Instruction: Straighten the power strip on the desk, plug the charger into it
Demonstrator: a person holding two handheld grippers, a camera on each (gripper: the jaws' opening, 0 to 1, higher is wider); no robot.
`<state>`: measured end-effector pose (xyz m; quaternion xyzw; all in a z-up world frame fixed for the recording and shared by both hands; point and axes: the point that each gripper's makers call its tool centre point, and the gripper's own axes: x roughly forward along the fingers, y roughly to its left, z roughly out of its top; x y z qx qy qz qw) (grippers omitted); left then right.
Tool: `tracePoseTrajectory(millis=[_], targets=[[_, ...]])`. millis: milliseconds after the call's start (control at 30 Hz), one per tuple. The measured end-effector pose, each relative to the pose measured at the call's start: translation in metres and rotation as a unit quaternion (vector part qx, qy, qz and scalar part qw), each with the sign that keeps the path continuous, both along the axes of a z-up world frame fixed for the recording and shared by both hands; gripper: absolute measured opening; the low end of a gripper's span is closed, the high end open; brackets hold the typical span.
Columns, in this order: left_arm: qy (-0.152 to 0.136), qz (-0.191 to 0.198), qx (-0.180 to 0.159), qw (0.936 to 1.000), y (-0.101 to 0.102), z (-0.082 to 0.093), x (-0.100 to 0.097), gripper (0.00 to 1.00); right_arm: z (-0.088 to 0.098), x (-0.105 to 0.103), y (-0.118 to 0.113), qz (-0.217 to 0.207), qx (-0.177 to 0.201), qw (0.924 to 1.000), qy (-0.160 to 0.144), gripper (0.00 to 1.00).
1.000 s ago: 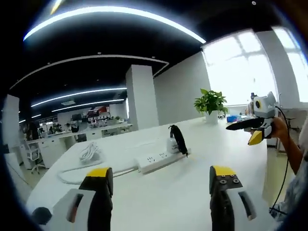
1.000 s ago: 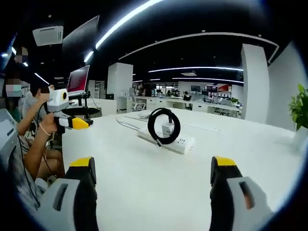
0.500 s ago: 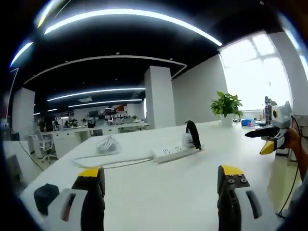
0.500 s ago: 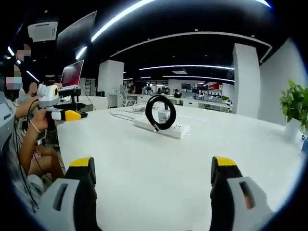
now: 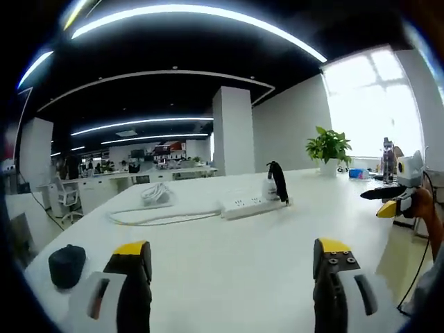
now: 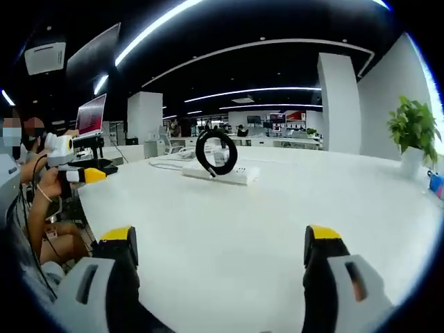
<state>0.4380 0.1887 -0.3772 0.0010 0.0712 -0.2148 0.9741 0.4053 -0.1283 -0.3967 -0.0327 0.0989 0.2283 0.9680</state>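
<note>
Power strip point(image 5: 253, 205) mid-desk point(image 6: 277, 229), charger point(image 5: 270, 187) on it — both grippers point(image 5: 232, 281) point(image 6: 220, 277) wide, bare desk between.

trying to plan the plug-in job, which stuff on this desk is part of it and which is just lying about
For the job:
- power strip, white, lying far across the desk
- charger with its black looped cable, resting at the strip
- left gripper and right gripper, both open

Just lying about:
- potted plant
- small dark object near the desk edge
</note>
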Motion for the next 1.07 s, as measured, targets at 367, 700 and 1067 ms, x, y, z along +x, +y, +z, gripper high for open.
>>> tracePoseTrajectory(millis=[367, 700, 1067], targets=[[0.017, -0.001, 0.002, 0.9999, -0.004, -0.012, 0.000, 0.98, -0.006, -0.001, 0.004, 0.013, -0.011, 0.9998, 0.012, 1.00], [0.020, 0.001, 0.006, 0.9998, -0.003, -0.014, 0.001, 0.98, -0.009, 0.000, 0.007, 0.018, -0.012, 0.9996, 0.017, 1.00], [0.023, 0.002, 0.006, 0.9997, -0.002, -0.016, 0.001, 0.96, -0.008, 0.000, 0.008, 0.023, -0.010, 0.9995, 0.018, 0.99]])
